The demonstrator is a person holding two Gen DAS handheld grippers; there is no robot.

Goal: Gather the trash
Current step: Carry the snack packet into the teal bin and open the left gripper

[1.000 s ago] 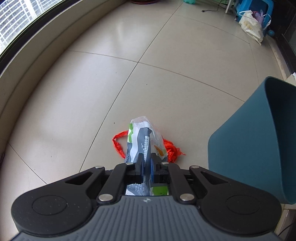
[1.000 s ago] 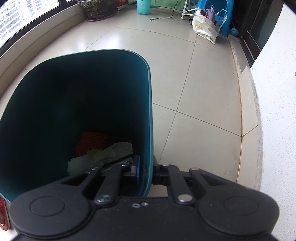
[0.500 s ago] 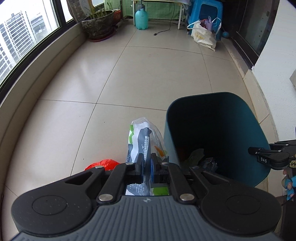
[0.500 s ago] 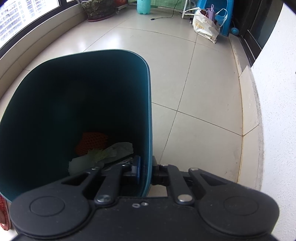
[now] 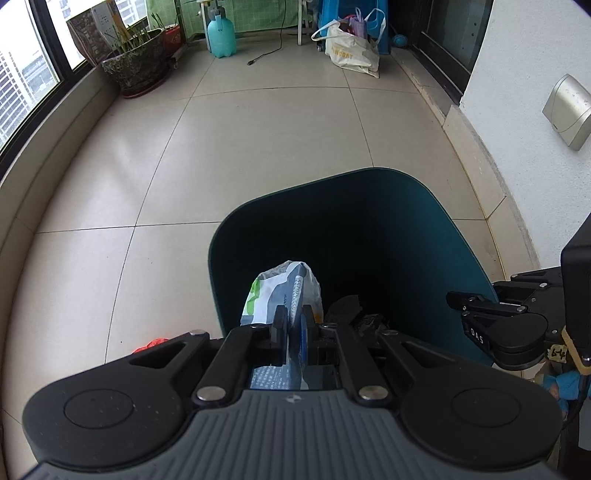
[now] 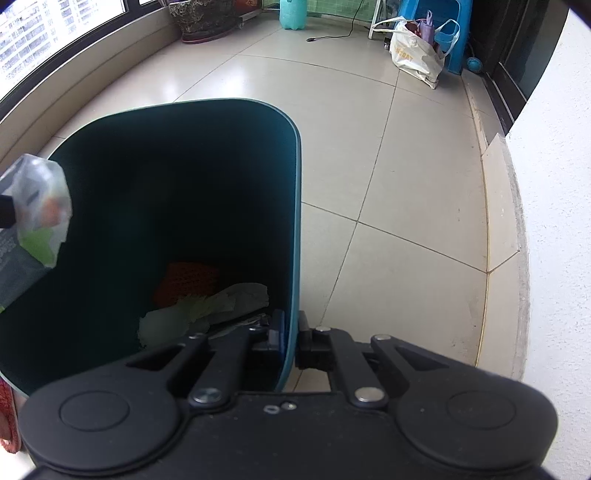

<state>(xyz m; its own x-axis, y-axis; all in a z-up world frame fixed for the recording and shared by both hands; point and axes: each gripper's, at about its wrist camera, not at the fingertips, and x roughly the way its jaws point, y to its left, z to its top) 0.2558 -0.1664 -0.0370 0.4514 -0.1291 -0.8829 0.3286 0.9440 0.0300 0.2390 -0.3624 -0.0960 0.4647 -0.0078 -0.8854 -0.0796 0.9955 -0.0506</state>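
My left gripper [image 5: 294, 319] is shut on a white, green and grey plastic wrapper [image 5: 282, 291] and holds it over the open mouth of the teal trash bin [image 5: 424, 221]. The wrapper also shows at the left edge of the right wrist view [image 6: 37, 218]. My right gripper [image 6: 291, 334] is shut on the bin's near wall [image 6: 293, 240]; it also shows at the right of the left wrist view [image 5: 498, 321]. Inside the bin lie an orange net [image 6: 188, 280] and pale crumpled paper [image 6: 207, 310]. A red plastic scrap [image 5: 151, 344] lies on the floor left of the bin.
The floor is beige tile [image 5: 258, 147]. A low window ledge [image 5: 44, 162] runs along the left. A plant pot [image 5: 136, 70], a teal bottle [image 5: 221, 35], a white shopping bag [image 5: 351, 50] and a blue stool stand at the far end. A white wall [image 5: 535, 110] is on the right.
My left gripper has carried the wrapper up and to the right, from above the red scrap on the floor to over the bin's opening. The right gripper has kept its hold on the bin.
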